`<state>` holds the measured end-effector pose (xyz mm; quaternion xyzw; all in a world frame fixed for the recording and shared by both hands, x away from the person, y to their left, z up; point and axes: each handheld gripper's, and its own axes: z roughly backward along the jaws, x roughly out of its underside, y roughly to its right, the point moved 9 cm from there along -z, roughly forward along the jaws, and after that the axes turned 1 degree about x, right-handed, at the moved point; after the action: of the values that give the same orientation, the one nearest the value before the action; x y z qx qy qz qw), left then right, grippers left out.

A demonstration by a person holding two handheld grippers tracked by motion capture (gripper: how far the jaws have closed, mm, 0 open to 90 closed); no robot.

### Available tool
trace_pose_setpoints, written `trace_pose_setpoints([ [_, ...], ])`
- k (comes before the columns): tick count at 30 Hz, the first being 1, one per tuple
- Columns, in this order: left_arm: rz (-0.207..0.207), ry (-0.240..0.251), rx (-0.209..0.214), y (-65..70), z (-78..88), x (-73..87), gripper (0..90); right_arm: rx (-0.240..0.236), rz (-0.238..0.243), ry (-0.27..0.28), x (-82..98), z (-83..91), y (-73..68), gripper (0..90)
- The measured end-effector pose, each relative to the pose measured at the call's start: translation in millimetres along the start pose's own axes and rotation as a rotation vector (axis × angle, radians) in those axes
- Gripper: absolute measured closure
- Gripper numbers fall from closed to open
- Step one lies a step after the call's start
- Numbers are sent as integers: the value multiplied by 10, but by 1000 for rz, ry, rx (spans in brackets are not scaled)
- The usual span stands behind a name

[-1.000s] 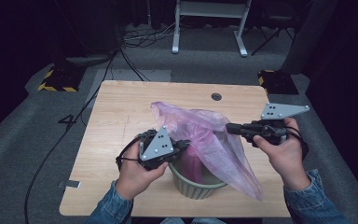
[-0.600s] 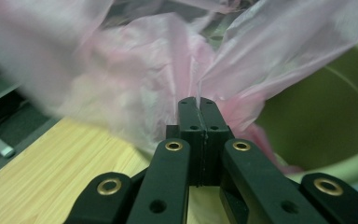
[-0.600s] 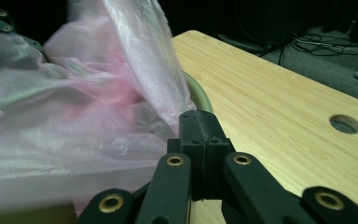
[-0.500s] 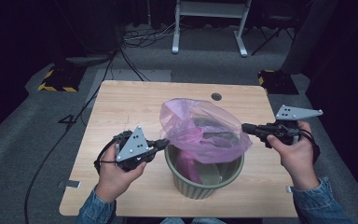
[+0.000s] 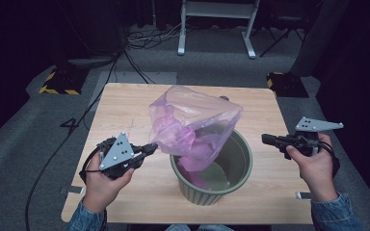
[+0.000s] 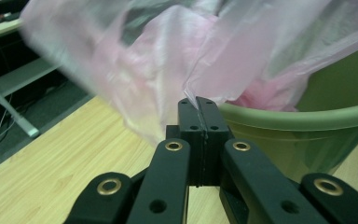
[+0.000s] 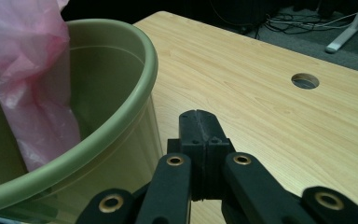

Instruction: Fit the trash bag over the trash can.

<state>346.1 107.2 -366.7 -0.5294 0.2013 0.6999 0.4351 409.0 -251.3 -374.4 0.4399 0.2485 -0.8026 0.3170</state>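
Fingers point(image 6: 198, 119) pinch pink bag point(image 5: 192, 125) hanging into green bin point(image 5: 236, 180).

The bag point(image 6: 135, 70) is blurred at its left edge in the left gripper view; its lower end is hidden inside the bin point(image 5: 238, 166).

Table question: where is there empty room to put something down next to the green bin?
The table is bare wood along its far edge behind the pink bag, and between the green bin and the right gripper. It is crowded at the bin's left, where the left gripper pinches the bag.
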Motion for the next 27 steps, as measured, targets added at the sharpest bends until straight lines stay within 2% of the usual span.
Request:
trace_pose_setpoints([
  [1, -12, 4, 8, 31, -19, -22, 900, -8, 6, 13, -22, 9, -10, 900],
  [5, -64, 5, 44, 171, -115, -113, 900, 1, 21, 106, -251, 57, -66, 596],
  [10, -127, -9, 100, 366, -274, -170, 900, -3, 58, 186, -582, 117, -190, 449],
  [14, -166, -20, 148, 503, -372, -193, 900, 2, 90, 207, -792, 120, -267, 400],
  [19, -198, -26, 204, 634, -427, -192, 900, 8, 86, 220, -974, 124, -268, 387],
  [23, -212, -19, 243, 716, -417, -202, 900, 5, 61, 215, -1022, 103, -202, 368],
  [27, -222, -15, 254, 757, -421, -221, 900, -10, 49, 181, -968, -1, -202, 357],
])
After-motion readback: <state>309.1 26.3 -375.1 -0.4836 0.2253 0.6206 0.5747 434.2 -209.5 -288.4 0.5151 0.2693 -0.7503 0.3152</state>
